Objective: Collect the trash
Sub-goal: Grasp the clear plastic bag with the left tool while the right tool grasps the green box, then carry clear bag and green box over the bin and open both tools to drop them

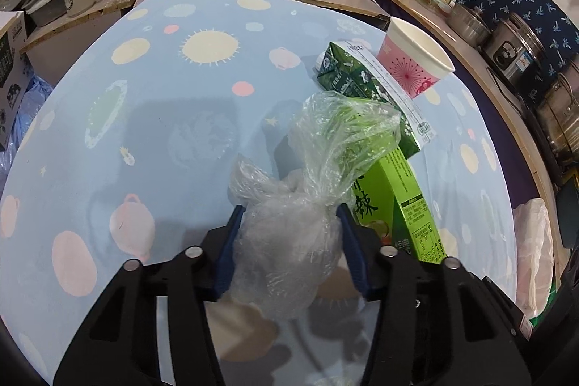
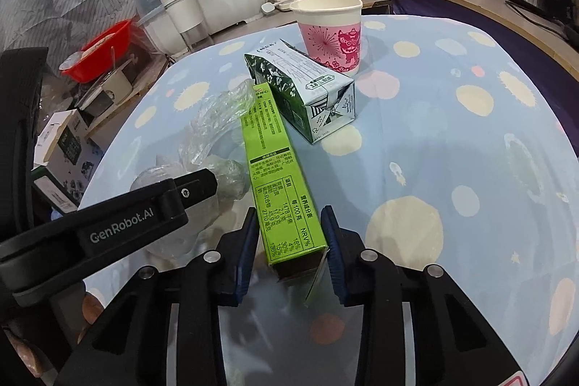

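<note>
The left gripper (image 1: pixel 289 216) is clamped on a crumpled clear bag (image 1: pixel 289 241), its blue pads pressed into both sides. The right gripper (image 2: pixel 289 223) is set around the near end of a light green box (image 2: pixel 278 187); whether the pads press on it cannot be told. On the table (image 1: pixel 144 132), the whole left half of the spotted cloth is left bare up to its far edge. The trash is bunched right of the middle: bag, box, a dark green carton (image 2: pixel 304 89) lying across the box's far end, and a pink paper cup (image 2: pixel 331 31) upright near the far edge. Only in the left view is a white bag (image 1: pixel 535 248) seen off the table's right edge. Only in the right view is the bare right half of the cloth shown, along with the box's open near flap and the left gripper's arm.
</note>
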The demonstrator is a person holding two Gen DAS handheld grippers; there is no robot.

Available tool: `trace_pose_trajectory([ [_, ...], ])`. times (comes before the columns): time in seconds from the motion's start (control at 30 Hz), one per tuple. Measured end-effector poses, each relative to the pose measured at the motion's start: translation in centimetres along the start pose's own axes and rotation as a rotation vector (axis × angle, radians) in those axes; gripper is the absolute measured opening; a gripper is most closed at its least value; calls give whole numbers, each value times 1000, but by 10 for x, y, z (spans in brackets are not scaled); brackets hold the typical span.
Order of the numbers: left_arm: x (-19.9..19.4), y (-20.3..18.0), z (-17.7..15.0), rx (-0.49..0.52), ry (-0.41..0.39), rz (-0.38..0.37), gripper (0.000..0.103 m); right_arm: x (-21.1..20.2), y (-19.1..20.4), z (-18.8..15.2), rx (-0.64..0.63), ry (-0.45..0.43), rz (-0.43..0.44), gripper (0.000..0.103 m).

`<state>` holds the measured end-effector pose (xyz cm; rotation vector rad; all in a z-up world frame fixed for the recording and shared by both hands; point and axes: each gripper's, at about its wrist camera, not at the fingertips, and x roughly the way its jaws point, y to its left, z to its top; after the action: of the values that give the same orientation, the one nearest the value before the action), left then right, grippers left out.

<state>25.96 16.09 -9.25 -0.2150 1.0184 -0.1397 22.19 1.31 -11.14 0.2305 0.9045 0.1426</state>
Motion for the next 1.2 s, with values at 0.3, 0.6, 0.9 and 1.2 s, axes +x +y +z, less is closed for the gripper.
trace_pose_trajectory([
  [0.3, -25, -10, -17, 22, -22, -12, 34, -42, -10, -14, 21, -48, 15, 27],
  [0.6, -55, -41, -39, 75, -41, -41, 34, -97, -42, -28, 103, -132, -2, 27],
  [0.9, -80, -96, -60, 172, -67, -75, 35, -148, -81, -42, 187, -216, -31, 27],
  [1.2, -93, -156, -82, 274, -79, -100, 34, -192, -130, -60, 274, -283, -63, 27],
])
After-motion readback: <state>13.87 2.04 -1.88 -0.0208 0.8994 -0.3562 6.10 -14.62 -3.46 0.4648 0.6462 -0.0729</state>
